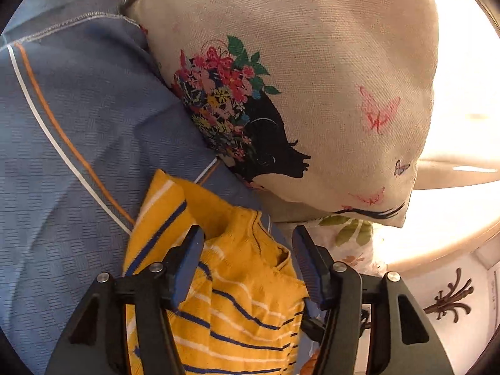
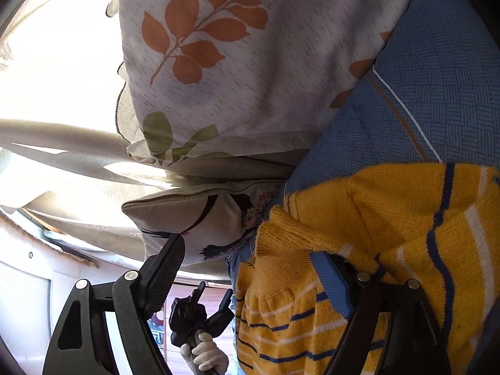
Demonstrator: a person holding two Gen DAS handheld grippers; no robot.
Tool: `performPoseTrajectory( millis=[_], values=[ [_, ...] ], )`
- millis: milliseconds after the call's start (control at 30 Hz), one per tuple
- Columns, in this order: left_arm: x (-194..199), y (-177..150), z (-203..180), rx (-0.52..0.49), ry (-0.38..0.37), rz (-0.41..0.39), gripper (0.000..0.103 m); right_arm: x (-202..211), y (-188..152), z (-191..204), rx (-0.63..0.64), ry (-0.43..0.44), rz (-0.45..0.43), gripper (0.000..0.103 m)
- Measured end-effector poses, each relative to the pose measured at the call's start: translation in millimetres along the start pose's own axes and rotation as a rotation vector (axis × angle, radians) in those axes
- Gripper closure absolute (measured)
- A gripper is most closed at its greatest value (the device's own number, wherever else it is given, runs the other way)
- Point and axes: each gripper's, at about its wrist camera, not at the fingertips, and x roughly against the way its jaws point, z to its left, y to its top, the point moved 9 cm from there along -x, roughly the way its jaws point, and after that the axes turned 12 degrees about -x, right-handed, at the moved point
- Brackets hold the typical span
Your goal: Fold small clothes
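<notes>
Both the left gripper and the right gripper are hanging with jaws spread wide over the yellow striped sweater, which is lying rumpled on the blue bedsheet just beside the flower-print pillow.

The left gripper stands open over the yellow striped garment, near a printed pillow.

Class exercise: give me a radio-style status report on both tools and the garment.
Left tool open, right tool open. Yellow striped sweater bunched on blue bedsheet, unfolded. Printed cushion crowds it.
</notes>
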Motion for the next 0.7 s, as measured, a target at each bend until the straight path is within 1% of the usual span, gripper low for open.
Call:
performPoseTrajectory(
  millis=[33, 100, 133, 200, 267, 333, 400, 433, 467, 533, 567, 600, 633, 700],
  values=[
    [2.8, -3.0, -3.9, -0.036, 0.027, 0.007, 0.046, 2.3, 2.4, 1.8, -0.003, 0.004, -0.009, 0.011],
    [6.5, -10.2, -11.1, -0.11, 0.081, 0.026, 0.046, 9.1, 6.5, 5.0, -0.005, 0.012, -0.033, 0.009],
    [8.2, -15.4, -15.2, -0.146, 0.105, 0.036, 0.046, 14.0, 8.8, 6.4, -0.001, 0.008, -0.055, 0.006],
    [10.3, -26.9, -23.5, -0.224, 0.143, 0.055, 0.046, 24.9, 11.5, 7.9, -0.003, 0.017, -0.077, 0.006],
    [9.7, -38.9, -33.7, -0.307, 0.171, 0.073, 0.044, 32.7, 7.4, 9.7, 0.004, 0.021, -0.073, 0.006],
    [5.3, -50.6, -39.6, -0.392, 0.205, 0.095, 0.043, 36.2, -5.1, 12.2, 0.053, -0.018, -0.056, 0.006],
    [0.3, -59.5, -34.9, -0.454, 0.26, 0.119, 0.043, 32.9, -25.2, 14.5, 0.127, -0.063, -0.018, 0.005],
    [-2.5, -61.3, -29.5, -0.474, 0.306, 0.125, 0.043, 29.5, -36.5, 13.9, 0.165, -0.093, 0.004, 0.005],
    [-0.5, -61.8, -19.8, -0.491, 0.372, 0.124, 0.043, 24.7, -49.2, 11.2, 0.201, -0.126, 0.025, 0.005],
    [3.1, -55.2, 2.9, -0.497, 0.496, 0.11, 0.043, 17.2, -71.6, 2.9, 0.264, -0.19, 0.065, 0.005],
    [6.8, -49.8, 16.1, -0.484, 0.554, 0.106, 0.044, 15.9, -81.1, -4.5, 0.294, -0.227, 0.08, 0.005],
    [13.8, -44.3, 28.7, -0.456, 0.596, 0.093, 0.05, 15.0, -89.2, -11.7, 0.324, -0.267, 0.089, 0.005],
    [21.4, -40.2, 40.2, -0.411, 0.604, 0.087, 0.05, 15.1, -96.1, -17.3, 0.355, -0.301, 0.093, 0.006],
    [39.1, -37.3, 52.8, -0.32, 0.535, 0.079, 0.05, 17.8, -107.3, -22.7, 0.415, -0.348, 0.091, 0.006]
  ],
)
